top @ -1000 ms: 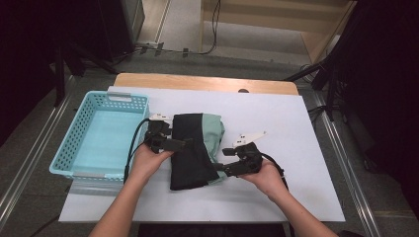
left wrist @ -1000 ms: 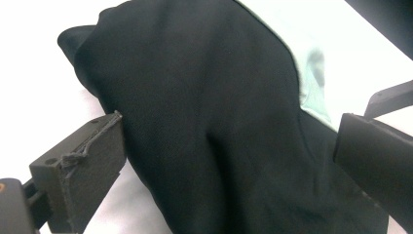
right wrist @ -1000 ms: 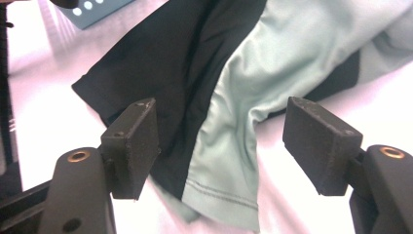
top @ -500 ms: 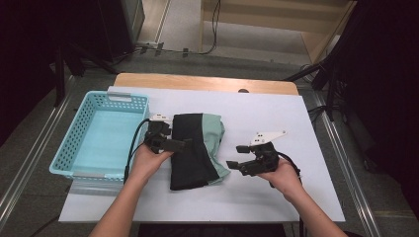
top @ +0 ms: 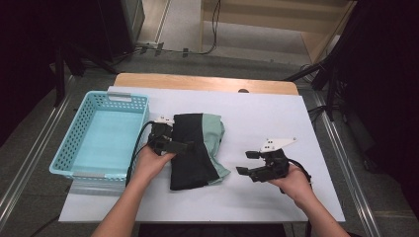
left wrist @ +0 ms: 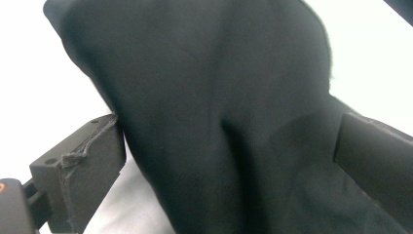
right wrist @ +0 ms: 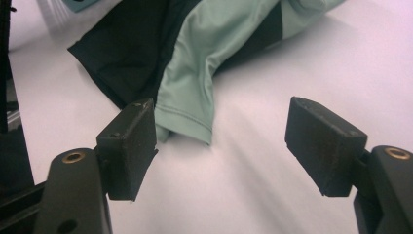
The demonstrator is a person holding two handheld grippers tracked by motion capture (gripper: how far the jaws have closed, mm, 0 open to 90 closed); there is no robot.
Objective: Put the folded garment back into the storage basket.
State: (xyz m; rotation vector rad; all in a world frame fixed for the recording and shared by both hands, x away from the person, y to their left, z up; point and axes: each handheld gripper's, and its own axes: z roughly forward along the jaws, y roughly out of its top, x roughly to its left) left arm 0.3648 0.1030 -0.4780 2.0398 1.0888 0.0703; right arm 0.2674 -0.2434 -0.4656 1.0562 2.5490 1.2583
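Left claw (top: 184, 146) straddles the folded shirt (top: 197, 148), jaws wide, mid frame
Right claw (top: 249, 162) gapes empty; next it probably pinches, then basket (top: 74, 163)

Basket (top: 101, 136) left; bare table (top: 262, 118) right

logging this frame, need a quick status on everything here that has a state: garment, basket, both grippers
garment: folded, black and mint green, lying flat on the table, beside the basket
basket: upright, nothing in it
left gripper: jaws apart, black fabric between them; a firm clamp cannot be told
right gripper: open, nothing between the jaws, apart from the garment
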